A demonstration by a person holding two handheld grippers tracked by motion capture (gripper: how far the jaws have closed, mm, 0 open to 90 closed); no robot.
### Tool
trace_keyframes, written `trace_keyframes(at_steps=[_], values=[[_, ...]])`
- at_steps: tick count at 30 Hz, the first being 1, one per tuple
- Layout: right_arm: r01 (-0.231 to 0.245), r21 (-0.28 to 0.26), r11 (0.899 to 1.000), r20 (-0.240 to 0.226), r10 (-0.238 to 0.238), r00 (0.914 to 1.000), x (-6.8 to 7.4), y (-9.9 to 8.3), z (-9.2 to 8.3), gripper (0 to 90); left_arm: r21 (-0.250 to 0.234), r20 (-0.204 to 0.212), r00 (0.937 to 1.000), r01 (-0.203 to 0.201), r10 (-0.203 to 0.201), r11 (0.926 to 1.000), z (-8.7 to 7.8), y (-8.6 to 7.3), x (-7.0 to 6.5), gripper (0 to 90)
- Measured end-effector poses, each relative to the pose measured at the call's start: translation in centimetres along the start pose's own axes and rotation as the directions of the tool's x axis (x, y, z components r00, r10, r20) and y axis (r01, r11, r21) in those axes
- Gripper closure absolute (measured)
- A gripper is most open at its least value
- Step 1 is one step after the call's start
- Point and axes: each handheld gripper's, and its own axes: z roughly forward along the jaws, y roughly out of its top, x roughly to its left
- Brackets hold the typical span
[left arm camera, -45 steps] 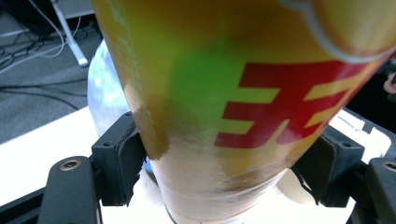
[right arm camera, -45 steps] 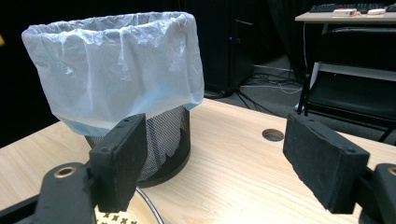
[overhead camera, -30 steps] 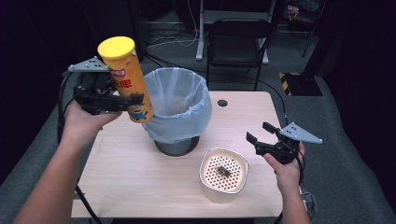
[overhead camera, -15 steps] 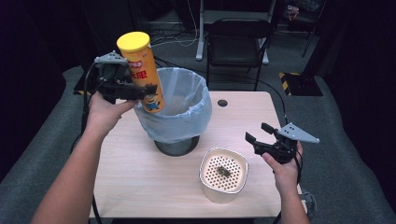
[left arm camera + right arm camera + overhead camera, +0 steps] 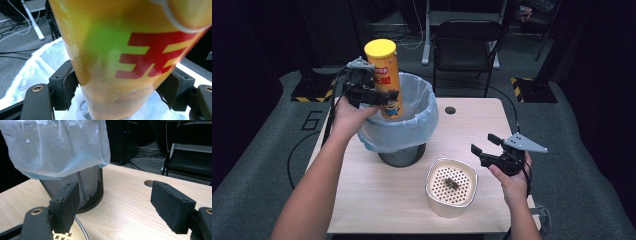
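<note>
A tall yellow chips can (image 5: 384, 75) with a yellow lid stands nearly upright over the mouth of the mesh waste bin (image 5: 404, 117), which is lined with a pale blue bag. My left gripper (image 5: 374, 95) is shut on the can's lower half; in the left gripper view the can (image 5: 130, 55) sits between both pads, with the bag's white plastic below it. My right gripper (image 5: 484, 145) hovers open over the table's right side, next to a cream perforated container (image 5: 451, 186). In the right gripper view the bin (image 5: 75, 185) lies beyond the open jaws.
The light wooden table (image 5: 377, 200) has a round cable hole (image 5: 450, 110) behind the bin. A black folding chair (image 5: 467, 45) stands past the far edge. Something small and dark lies inside the cream container. Dark floor with cables surrounds the table.
My left hand has carried the can rightward and down, from left of the bin to over its opening. The right gripper has stayed where it was, open.
</note>
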Motion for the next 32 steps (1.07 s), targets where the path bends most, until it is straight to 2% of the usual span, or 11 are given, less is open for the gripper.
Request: trace_keyframes(at_steps=[3,6,8,11,13,15,18,23,25,29,32], values=[[-0.002,0.003,1.000,0.000,0.002,1.0000,0.0,-0.1,0.1,23.1,0.054,0.013,0.9997,0.019,-0.019,0.9984,1.6,-0.4,0.0,24.3],[0.004,0.005,1.000,-0.001,-0.004,1.0000,0.0,-0.2,0.2,23.1,0.078,0.023,0.9991,0.033,-0.035,0.9964,2.2,-0.7,0.1,24.0],[0.005,0.010,1.000,-0.006,-0.005,1.0000,0.0,-0.2,0.2,23.1,0.087,-0.004,0.9997,0.024,-0.024,0.9959,2.5,-1.1,0.1,22.3],[0.004,0.011,1.000,-0.006,-0.004,1.0000,-0.1,-0.3,0.3,23.1,0.080,-0.016,0.9985,0.053,-0.052,0.9954,2.3,-1.7,0.5,10.9],[-0.002,0.014,1.000,-0.006,0.002,1.0000,0.0,-0.3,0.3,23.1,0.082,0.000,0.9969,0.078,-0.078,0.9935,2.0,-2.2,0.9,5.4],[0.002,0.014,1.000,-0.005,-0.002,1.0000,0.0,-0.3,0.3,23.1,0.071,-0.021,0.9965,0.082,-0.081,0.9941,1.6,-2.6,1.2,5.4],[0.003,0.013,1.000,-0.006,-0.003,1.0000,0.1,-0.3,0.3,23.1,0.053,-0.026,0.9955,0.093,-0.091,0.9943,0.2,-3.2,2.0,6.2],[0.005,0.020,1.000,-0.006,-0.005,1.0000,0.1,-0.4,0.4,23.1,0.024,-0.020,0.9948,0.101,-0.100,0.9946,-2.1,-3.8,2.5,8.4],[0.008,0.019,1.000,-0.005,-0.008,1.0000,0.1,-0.4,0.4,23.1,-0.002,0.006,0.9931,0.117,-0.117,0.9932,-3.2,-4.3,2.6,9.2],[0.008,0.023,1.000,-0.004,-0.008,1.0000,-0.1,-0.5,0.3,23.0,-0.027,0.019,0.9928,0.119,-0.118,0.9926,-4.8,-5.9,2.7,11.0],[0.007,0.026,1.000,0.002,-0.007,1.0000,-0.3,-0.6,0.3,23.0,-0.026,0.031,0.9932,0.113,-0.112,0.9933,-6.3,-7.8,2.9,12.7]])
